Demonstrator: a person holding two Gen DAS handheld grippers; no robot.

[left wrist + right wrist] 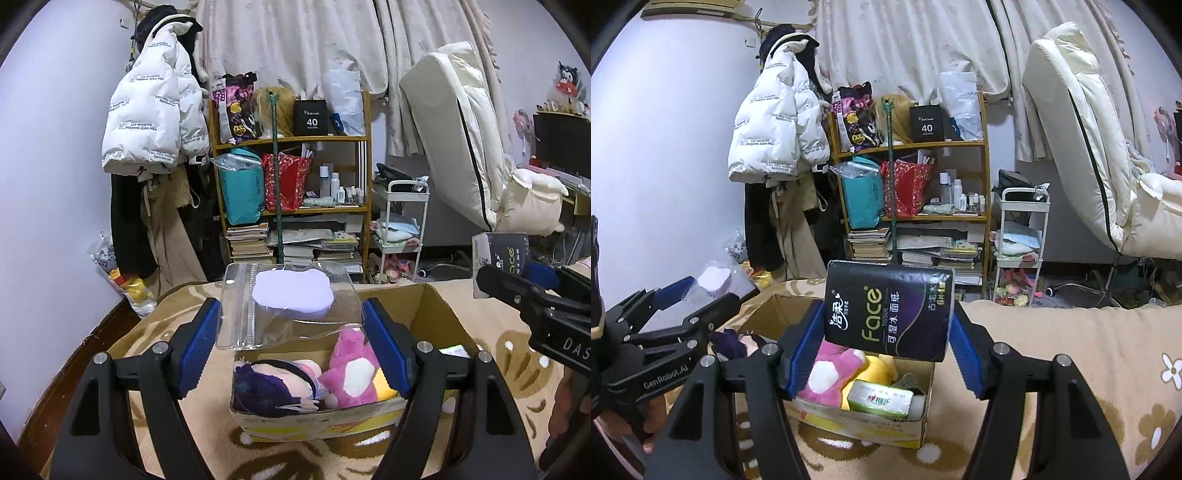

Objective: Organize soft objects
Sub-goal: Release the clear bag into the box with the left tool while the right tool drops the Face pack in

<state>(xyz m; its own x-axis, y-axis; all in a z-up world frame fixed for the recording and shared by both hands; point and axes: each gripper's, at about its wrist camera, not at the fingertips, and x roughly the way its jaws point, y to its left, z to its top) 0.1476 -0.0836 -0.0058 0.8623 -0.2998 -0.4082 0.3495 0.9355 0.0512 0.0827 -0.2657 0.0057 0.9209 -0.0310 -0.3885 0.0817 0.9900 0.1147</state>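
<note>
A cardboard box [432, 306] stands on the patterned blanket and holds a purple-haired doll [273, 387], a pink plush [351, 365], a yellow plush [882, 369] and a green tissue pack [881, 400]. My left gripper [291, 332] is shut on a clear zip bag with a lilac pad inside [291, 299], held above the box's near-left part. My right gripper [886, 341] is shut on a dark "Face" tissue pack [886, 310], held above the box. Each gripper shows in the other's view: the left [690, 299] and the right [517, 280].
A wooden shelf [291, 206] packed with bags, bottles and books stands behind the bed. A white jacket [155, 107] hangs at the left, a white trolley [402, 221] and a folded mattress [458, 129] are at the right. The blanket [1071, 354] spreads around the box.
</note>
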